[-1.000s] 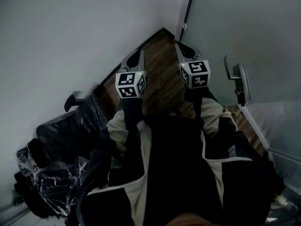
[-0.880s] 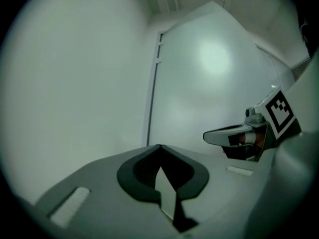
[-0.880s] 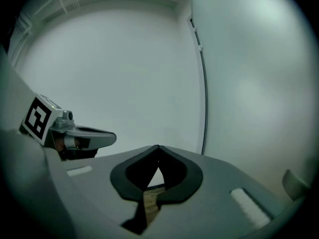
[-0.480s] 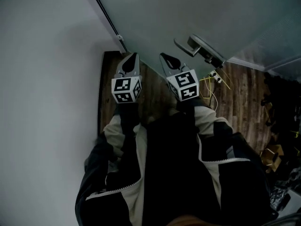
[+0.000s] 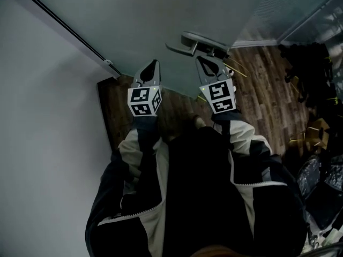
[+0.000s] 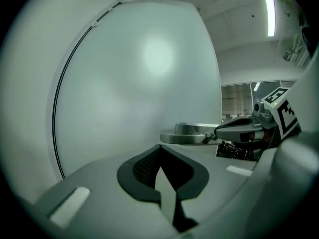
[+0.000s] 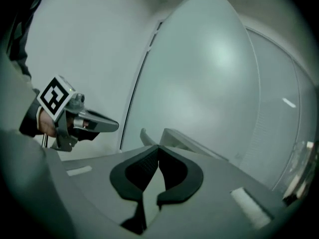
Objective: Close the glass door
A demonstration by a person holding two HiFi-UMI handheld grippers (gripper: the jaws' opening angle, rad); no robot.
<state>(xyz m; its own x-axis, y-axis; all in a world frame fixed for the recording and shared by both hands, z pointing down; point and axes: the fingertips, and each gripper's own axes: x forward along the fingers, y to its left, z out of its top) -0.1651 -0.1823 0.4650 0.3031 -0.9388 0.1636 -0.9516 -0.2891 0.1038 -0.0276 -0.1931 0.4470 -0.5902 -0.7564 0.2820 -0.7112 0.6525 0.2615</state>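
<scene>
A frosted glass door [image 5: 161, 20] fills the top of the head view, with a grey lever handle [image 5: 195, 43] on it. My right gripper [image 5: 206, 63] is shut and empty, its tip just below that handle. My left gripper [image 5: 151, 66] is also shut and empty, pointing at the bare glass left of the handle. In the left gripper view the handle [image 6: 192, 133] and the right gripper [image 6: 244, 128] lie beyond my shut left gripper [image 6: 159, 147]. In the right gripper view the handle [image 7: 149, 136] sits close behind my right gripper [image 7: 158, 147], with the left gripper [image 7: 99, 125] off to the left.
A dark strip [image 5: 64, 28] runs along the door's left side, next to a white wall [image 5: 43, 143]. Wood floor [image 5: 177, 108] lies below the grippers. Black plastic-wrapped things [image 5: 321, 186] and yellowish bits [image 5: 313, 130] clutter the floor at right.
The whole view has swung round: the wrapped chair at left has gone, the door with its handle now lies straight ahead of both grippers. The right gripper has come up under the handle.
</scene>
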